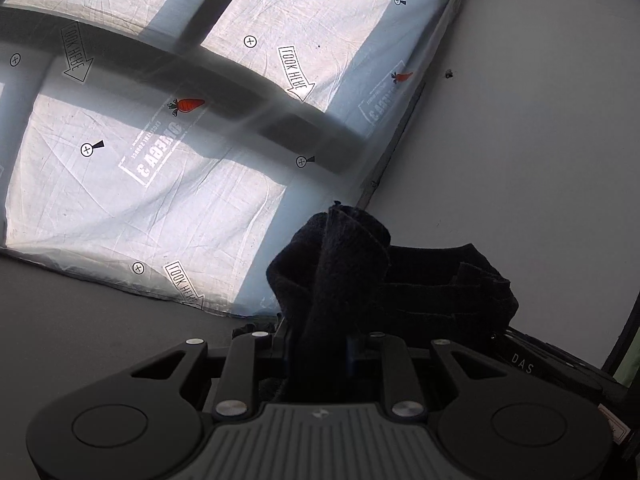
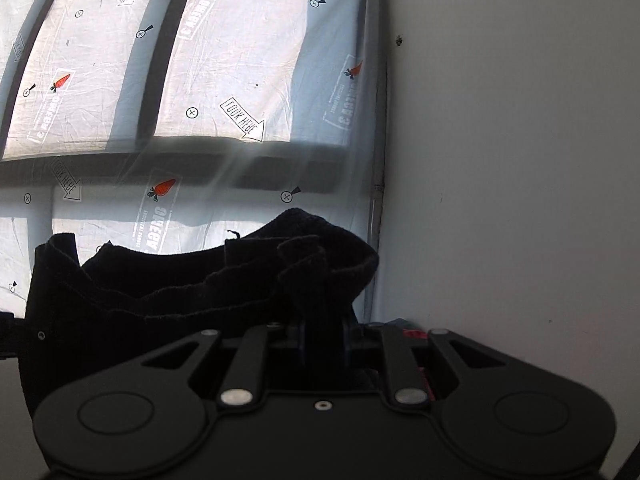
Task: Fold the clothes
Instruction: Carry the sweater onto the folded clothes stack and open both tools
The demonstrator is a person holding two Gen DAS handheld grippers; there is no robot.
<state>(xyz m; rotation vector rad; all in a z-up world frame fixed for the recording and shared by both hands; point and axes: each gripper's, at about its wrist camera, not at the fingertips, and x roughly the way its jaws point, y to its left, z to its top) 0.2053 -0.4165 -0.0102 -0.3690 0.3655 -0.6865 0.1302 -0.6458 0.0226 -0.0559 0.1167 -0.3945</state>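
Note:
A black garment (image 1: 400, 280) hangs lifted in the air between both grippers. In the left wrist view my left gripper (image 1: 320, 344) is shut on a bunched corner of the cloth, which sticks up past the jaws and stretches off to the right. In the right wrist view my right gripper (image 2: 324, 336) is shut on another bunched part of the same black garment (image 2: 168, 288), whose edge sags away to the left. The fingertips of both grippers are hidden in the dark fabric.
A backlit white curtain (image 1: 160, 184) printed with carrots and arrows covers a window with dark bars straight ahead. A plain white wall (image 1: 540, 140) stands to the right. The curtain (image 2: 240, 80) and wall (image 2: 520, 160) fill the right wrist view too.

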